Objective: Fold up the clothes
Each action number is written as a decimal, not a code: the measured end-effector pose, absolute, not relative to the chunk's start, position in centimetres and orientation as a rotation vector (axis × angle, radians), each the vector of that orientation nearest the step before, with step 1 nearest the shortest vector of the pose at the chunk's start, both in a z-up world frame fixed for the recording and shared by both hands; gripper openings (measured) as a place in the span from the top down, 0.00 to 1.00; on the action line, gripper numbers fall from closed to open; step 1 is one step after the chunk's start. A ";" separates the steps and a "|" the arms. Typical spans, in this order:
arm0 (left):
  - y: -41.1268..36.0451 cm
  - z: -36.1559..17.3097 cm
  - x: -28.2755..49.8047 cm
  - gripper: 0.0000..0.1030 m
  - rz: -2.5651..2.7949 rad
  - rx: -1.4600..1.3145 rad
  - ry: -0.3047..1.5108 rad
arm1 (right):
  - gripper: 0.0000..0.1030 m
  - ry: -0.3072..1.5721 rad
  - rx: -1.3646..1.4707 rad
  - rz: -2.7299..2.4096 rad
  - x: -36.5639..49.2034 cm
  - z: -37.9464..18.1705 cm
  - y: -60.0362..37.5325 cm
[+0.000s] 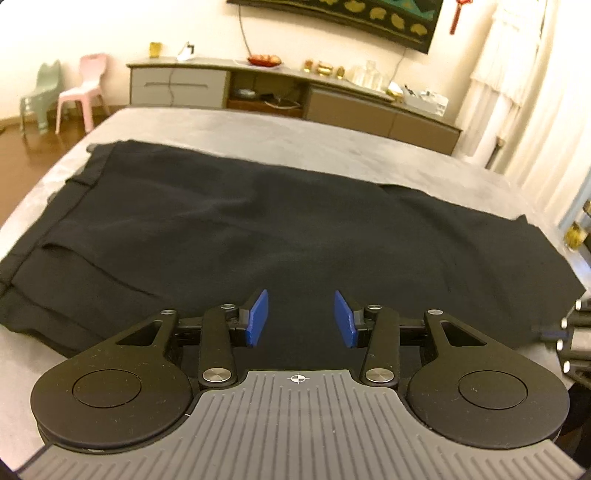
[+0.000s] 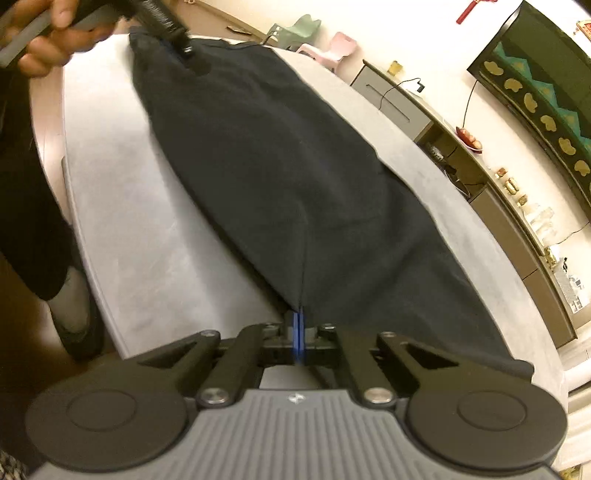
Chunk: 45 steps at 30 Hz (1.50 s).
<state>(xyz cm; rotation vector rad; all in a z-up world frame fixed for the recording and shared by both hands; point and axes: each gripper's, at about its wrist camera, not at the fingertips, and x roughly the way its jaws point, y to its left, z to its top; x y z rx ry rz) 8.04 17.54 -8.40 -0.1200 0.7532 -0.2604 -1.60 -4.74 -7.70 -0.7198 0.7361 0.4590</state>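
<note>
Beyond the grey bed [image 1: 332, 144] you see a long low sideboard [image 1: 295, 96], two small plastic chairs [image 1: 70, 96] and a dark wall hanging [image 2: 535, 96]. Item: one pair of dark trousers [image 1: 258, 221], laid lengthwise on the bed, waistband end to your left, hem end to your right, fabric mostly flat with shallow creases. Your left gripper [image 1: 301, 319] hovers low over the near edge of the trousers with its blue fingers [image 1: 257, 317] spread wide and nothing between them, probably placed to take a hold of that edge. Your right gripper [image 2: 298, 338] has its fingers pressed together on a pinch of the hem end, and the cloth rises in a taut ridge from the bed to the pads, so you seem to be lifting that end to carry it over. Your left hand [image 2: 55, 35] shows in the right wrist view at the far, waistband end. Judged state: fold not yet made.
</note>
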 end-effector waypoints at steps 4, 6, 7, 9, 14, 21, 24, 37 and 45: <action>16.6 -9.4 9.2 0.67 -0.215 -0.077 0.834 | 0.96 0.750 -0.705 0.451 -0.6 -8.2 -4.8; 16.6 -10.1 9.6 0.68 -0.174 -0.058 0.863 | 0.85 0.759 -0.648 0.477 -0.7 -7.4 -5.2; 16.9 -10.3 9.8 0.69 -0.149 -0.060 0.867 | 0.82 0.767 -0.601 0.501 -0.8 -6.8 -5.8; 17.6 -10.7 9.9 0.68 -0.105 -0.068 0.873 | 0.69 0.784 -0.441 0.545 -0.3 -5.2 -8.5; 18.6 -10.7 10.4 0.68 -0.054 -0.107 0.875 | 0.64 0.783 -0.122 0.354 2.2 -2.5 -19.0; 19.2 -10.4 13.1 0.66 -0.006 -0.063 0.907 | 0.63 0.818 -0.016 0.011 8.2 -5.3 -31.4; 22.2 -10.3 15.2 0.68 0.054 -0.089 0.922 | 0.65 0.834 0.020 -0.123 10.8 -6.8 -36.3; 22.5 -8.8 18.4 0.68 0.042 -0.170 0.843 | 0.65 0.707 0.257 -0.153 12.0 -7.3 -44.1; 23.0 -10.6 21.2 0.71 0.106 -0.165 0.851 | 0.62 0.814 -0.079 0.036 15.0 -8.9 -35.3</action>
